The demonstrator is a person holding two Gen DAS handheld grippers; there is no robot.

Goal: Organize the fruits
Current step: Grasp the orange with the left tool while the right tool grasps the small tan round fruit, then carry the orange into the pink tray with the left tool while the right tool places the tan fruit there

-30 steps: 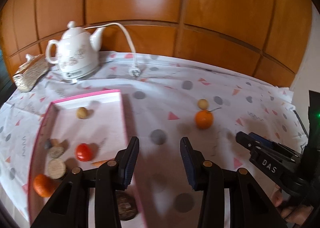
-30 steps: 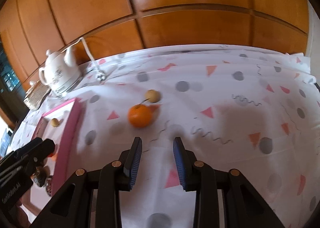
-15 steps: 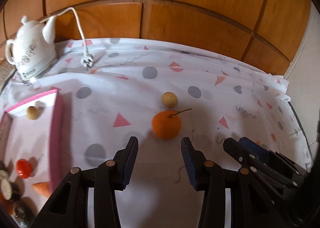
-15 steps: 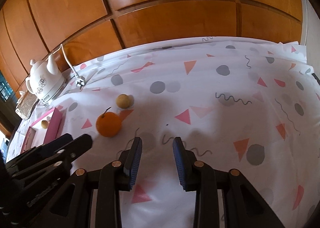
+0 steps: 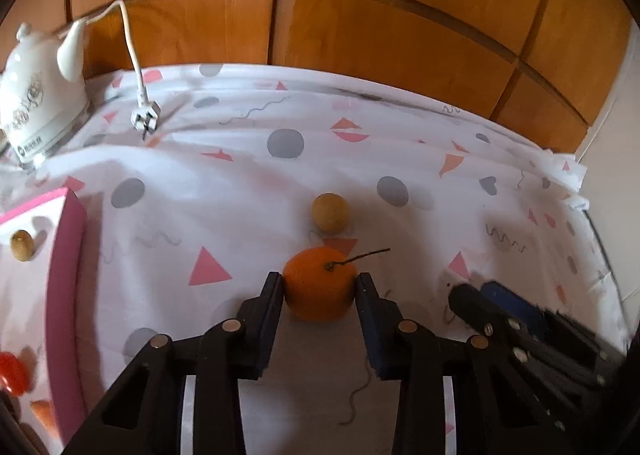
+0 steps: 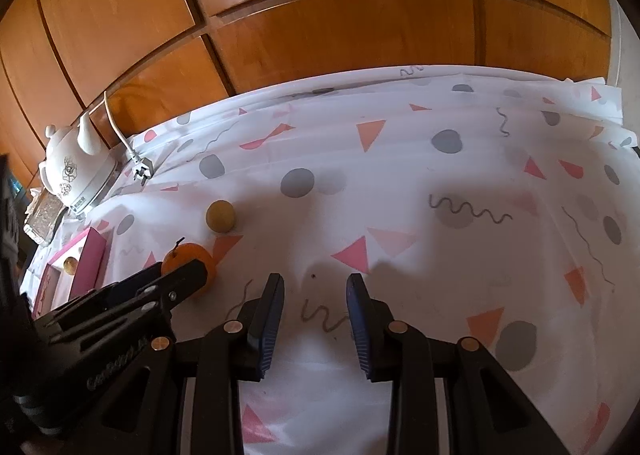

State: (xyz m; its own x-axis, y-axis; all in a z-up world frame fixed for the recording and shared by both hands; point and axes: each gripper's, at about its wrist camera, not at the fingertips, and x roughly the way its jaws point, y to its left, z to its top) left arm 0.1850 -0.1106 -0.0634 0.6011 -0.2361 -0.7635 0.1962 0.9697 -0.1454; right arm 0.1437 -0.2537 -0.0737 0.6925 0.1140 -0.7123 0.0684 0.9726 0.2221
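- Between the two fingers of the left gripper (image 5: 319,282) sits the orange (image 5: 319,283), resting on the patterned tablecloth (image 5: 240,183); a second ago that gripper pointed over the pink tray (image 5: 66,295) with the orange far ahead, and it has since swung right and closed in.
- Both pads now stand at the orange's sides, apparently touching, so the jaws read as closing on the fruit; the orange is not lifted, and I judge the grip as barely made.
- Just beyond the orange, on the far side, lies a small tan fruit (image 5: 329,212), apart from it and untouched.
- At the left edge the tray already holds another small tan fruit (image 5: 21,245) and a red one (image 5: 12,371), so the sorting looks partly done, with two pieces left on the cloth.
- Right gripper (image 6: 315,283) hovers over bare cloth to the right of the orange, fingers apart and holding nothing.
- Far left, the white kettle (image 5: 38,95) and its loose plug (image 5: 145,119) stay clear of the work.
- Next comes a lift and a carry left to the tray; the round fruit may roll if the squeeze is off-centre.
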